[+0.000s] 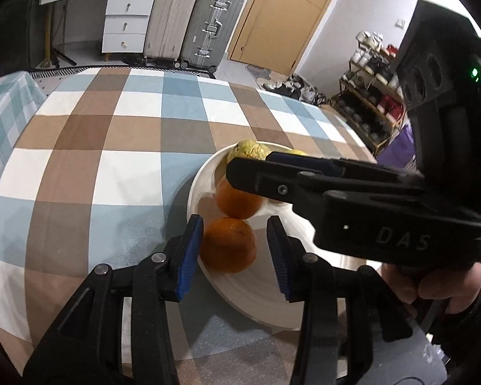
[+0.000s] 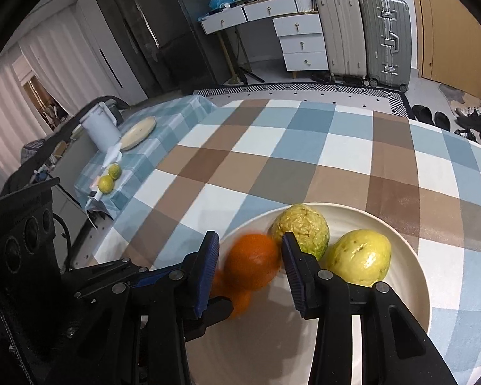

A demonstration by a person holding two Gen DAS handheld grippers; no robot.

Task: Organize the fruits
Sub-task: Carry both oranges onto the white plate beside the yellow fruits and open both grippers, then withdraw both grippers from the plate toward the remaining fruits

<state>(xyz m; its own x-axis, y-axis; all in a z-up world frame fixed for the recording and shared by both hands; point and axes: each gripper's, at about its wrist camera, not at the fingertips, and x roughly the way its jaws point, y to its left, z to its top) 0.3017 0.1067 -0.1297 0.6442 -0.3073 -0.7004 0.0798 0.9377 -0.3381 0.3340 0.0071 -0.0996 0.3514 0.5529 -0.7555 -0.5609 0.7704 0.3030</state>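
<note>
We work over a white plate (image 2: 410,243) near the close edge of the checked tablecloth (image 1: 138,134), which lies bare and roomy toward the far rim. Our left gripper (image 1: 235,256) stands narrowly apart around the near orange (image 1: 228,244), its blue pads off the peel on both sides. Our right gripper (image 2: 250,271) stands narrowly apart too, with a blurred orange (image 2: 252,261) loose between its pads, touching neither that we can see. Two yellow-green fruits (image 2: 357,258) crowd the plate just right of it, the wrinkled one against the right pad.

In the left view the right gripper's black body crosses above the plate and hides most of those fruits, with a hand (image 1: 433,284) under it. Only the right view shows the side table with a round wooden board (image 2: 138,133), a white jug (image 2: 99,126) and two limes (image 2: 109,178); only the left shows the shoe rack (image 1: 368,102)
</note>
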